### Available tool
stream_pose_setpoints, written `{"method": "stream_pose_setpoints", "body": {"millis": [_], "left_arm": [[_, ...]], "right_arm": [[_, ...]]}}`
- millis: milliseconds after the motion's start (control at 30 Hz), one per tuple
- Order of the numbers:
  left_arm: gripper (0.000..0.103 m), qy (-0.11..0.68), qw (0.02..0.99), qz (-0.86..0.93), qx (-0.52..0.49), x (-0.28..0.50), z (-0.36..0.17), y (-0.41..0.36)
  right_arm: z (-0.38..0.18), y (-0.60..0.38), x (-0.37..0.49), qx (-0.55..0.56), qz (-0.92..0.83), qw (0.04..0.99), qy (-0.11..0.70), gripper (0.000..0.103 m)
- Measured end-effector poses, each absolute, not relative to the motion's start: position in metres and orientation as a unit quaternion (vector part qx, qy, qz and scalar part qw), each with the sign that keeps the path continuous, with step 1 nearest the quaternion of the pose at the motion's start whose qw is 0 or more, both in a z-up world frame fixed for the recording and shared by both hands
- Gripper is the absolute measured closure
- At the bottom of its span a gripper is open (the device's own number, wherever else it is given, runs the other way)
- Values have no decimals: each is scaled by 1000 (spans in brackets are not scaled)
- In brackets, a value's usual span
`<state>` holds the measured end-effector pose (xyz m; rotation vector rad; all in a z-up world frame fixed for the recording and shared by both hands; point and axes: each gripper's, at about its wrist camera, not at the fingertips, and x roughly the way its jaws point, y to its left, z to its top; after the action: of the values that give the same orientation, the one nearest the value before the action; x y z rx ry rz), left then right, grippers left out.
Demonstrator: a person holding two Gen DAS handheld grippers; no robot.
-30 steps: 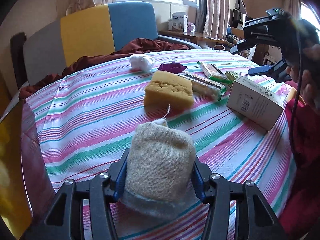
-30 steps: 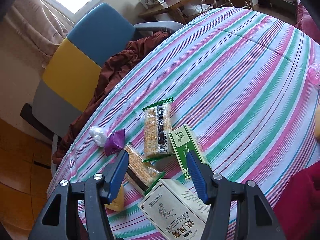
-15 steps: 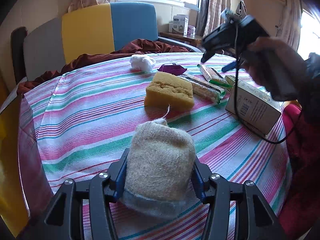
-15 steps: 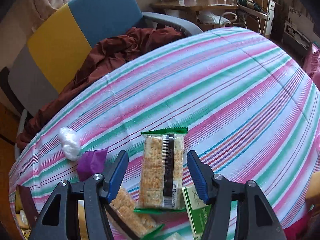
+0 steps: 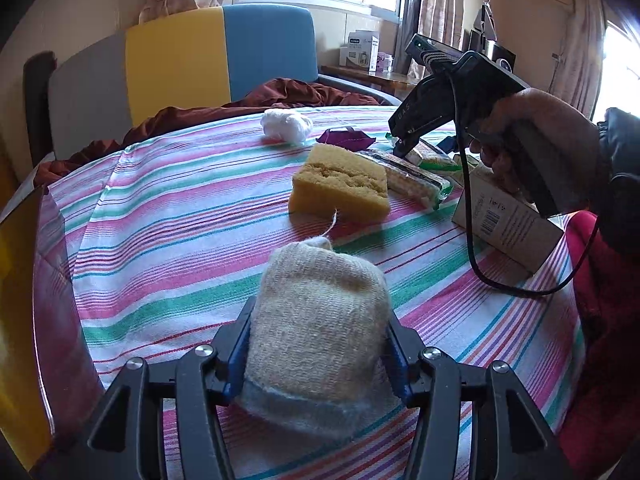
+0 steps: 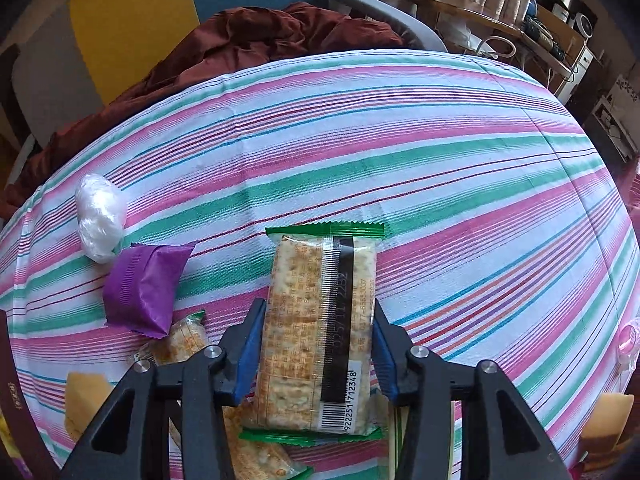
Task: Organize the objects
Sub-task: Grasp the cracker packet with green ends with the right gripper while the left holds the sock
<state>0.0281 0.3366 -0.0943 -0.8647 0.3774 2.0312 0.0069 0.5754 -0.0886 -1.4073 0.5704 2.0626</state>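
Since a second ago, the right gripper (image 6: 318,334) has swung down from above the cream box (image 5: 506,222) near the counter's right edge onto the green-edged cracker packet (image 6: 320,332); its jaws are closing, blue pads against the packet's two long sides. A barcode strip on the packet reads partly "922251712348". Beside it lie a purple sachet (image 6: 144,288) and a white wad (image 6: 100,216) on the striped counter (image 6: 440,184). The left gripper (image 5: 318,344) has not moved, jaws clenched on a beige knitted pouch (image 5: 320,320) at the near edge, a yellow sponge (image 5: 340,184) beyond it. Letters "DAS" show on the right gripper's body.
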Motion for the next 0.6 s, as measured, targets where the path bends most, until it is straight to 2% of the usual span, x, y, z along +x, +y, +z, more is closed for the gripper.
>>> {"method": "stream_pose_setpoints", "body": {"millis": [200,600], "left_arm": [[47,157,433,818,-345,31,-94,338],[49,173,420,824,-337,33,-93,339]], "right_arm": [[-90,575,10,-527,773,283,212,54],[-84,572,10,-516,782,271,220,59]]}}
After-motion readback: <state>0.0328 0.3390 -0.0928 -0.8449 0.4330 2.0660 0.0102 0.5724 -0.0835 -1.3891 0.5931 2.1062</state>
